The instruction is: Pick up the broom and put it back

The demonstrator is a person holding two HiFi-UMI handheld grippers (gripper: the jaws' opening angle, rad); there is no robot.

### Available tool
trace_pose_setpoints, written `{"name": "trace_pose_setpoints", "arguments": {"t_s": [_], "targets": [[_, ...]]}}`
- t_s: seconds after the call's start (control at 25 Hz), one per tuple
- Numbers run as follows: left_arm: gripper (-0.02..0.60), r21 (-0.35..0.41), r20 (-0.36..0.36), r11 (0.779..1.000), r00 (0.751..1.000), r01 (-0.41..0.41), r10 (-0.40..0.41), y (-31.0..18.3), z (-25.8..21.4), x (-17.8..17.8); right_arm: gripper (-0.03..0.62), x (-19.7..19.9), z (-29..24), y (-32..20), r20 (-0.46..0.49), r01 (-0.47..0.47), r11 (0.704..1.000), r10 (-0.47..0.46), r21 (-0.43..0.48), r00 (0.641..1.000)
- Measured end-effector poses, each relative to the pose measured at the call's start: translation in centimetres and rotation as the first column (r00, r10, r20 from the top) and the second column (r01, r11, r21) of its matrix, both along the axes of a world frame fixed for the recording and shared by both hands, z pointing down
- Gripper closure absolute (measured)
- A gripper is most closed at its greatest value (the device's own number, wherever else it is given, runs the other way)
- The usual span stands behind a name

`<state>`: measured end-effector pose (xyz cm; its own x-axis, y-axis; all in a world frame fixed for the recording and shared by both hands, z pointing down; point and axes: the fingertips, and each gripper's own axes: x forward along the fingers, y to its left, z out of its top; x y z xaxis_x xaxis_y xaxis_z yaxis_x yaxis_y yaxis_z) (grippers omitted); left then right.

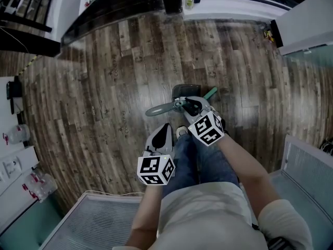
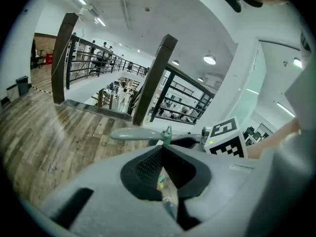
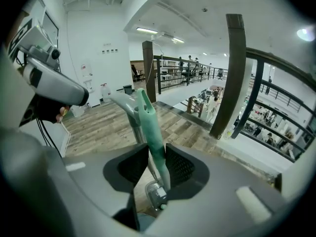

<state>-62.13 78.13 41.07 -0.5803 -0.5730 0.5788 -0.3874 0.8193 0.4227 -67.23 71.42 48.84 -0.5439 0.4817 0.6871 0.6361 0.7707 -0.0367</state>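
Closest in, the person's jeans (image 1: 190, 160) stand between two ribbed grey panels, one at the lower left (image 1: 93, 217), one at the right edge (image 1: 307, 176). Just ahead of the knees the left gripper (image 1: 165, 126) hovers over the floor (image 1: 114, 87), jaws drawn together on nothing. Beside it, the right gripper (image 3: 154, 153) has the broom (image 3: 150, 127): its pads sit against the teal handle on both sides, and a grey handle (image 3: 126, 105) stands just left of it. Beyond the grippers the wood planks run wide, left and ahead. White cabinets (image 1: 15, 155) line the left edge. At the far edge, a dark railing (image 1: 114, 9).
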Motion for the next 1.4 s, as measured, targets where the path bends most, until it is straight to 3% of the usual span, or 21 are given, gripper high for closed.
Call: {"name": "trace_pose_setpoints", "arguments": {"t_s": [0.4,1.4], "targets": [[0.575,0.007,0.009,1.0,1.0,-0.007,0.007,-0.2,-0.8,0.6,0.49,1.7,-0.8,-1.2,0.053,0.009,0.998,-0.013,0.066,0.999],[0.575,0.016,0.071,0.997,0.994,-0.082,0.08,-2.1,-4.8,2.1,0.5,4.2,-4.9,-7.5,0.115,-0.212,0.975,0.205,0.059,0.972]]}}
